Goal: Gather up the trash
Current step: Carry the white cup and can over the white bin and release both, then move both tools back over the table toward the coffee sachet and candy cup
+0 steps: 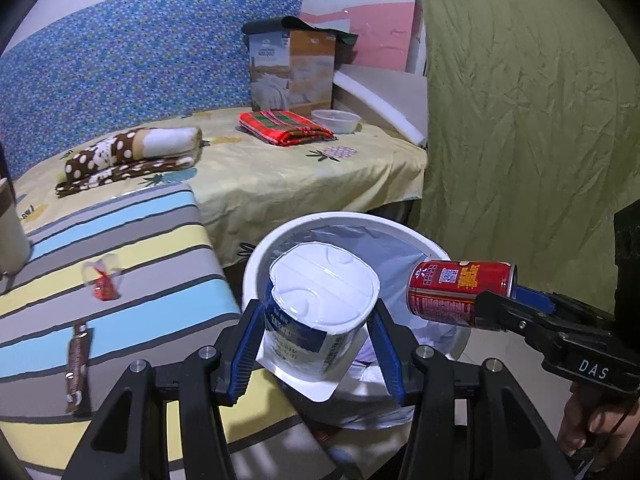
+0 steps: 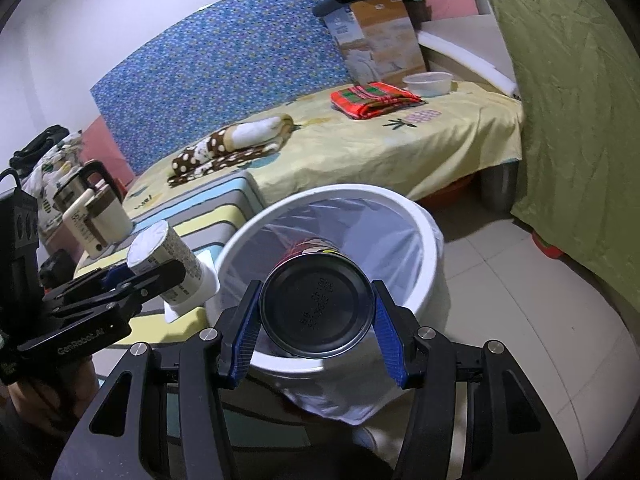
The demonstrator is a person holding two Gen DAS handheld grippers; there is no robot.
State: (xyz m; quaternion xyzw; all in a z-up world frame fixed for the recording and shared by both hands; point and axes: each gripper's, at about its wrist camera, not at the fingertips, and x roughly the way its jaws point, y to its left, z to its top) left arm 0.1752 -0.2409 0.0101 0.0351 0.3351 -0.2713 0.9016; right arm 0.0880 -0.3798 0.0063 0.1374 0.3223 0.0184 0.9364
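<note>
My left gripper [image 1: 320, 320] is shut on a white yogurt cup [image 1: 320, 296] and holds it over the near rim of the white bin [image 1: 256, 256], which has a clear liner. My right gripper [image 2: 316, 312] is shut on a red can [image 2: 316, 308], its dark base towards the camera, tilted over the bin [image 2: 432, 240]. In the left wrist view the can [image 1: 456, 288] lies sideways above the bin's right rim. In the right wrist view the cup [image 2: 168, 264] hangs at the bin's left edge. A red wrapper [image 1: 105, 286] and a brown stick packet [image 1: 78, 368] lie on the striped table [image 1: 132, 248].
A bed with a yellow sheet [image 1: 280, 176] stands behind, carrying a dotted blanket [image 1: 132, 152], a red plaid cloth [image 1: 284, 126], a plastic bowl [image 1: 335, 120] and a cardboard box [image 1: 292, 68]. A green curtain [image 1: 520, 120] hangs at right. A kettle [image 2: 82, 190] and mug [image 2: 106, 216] stand at the table's left.
</note>
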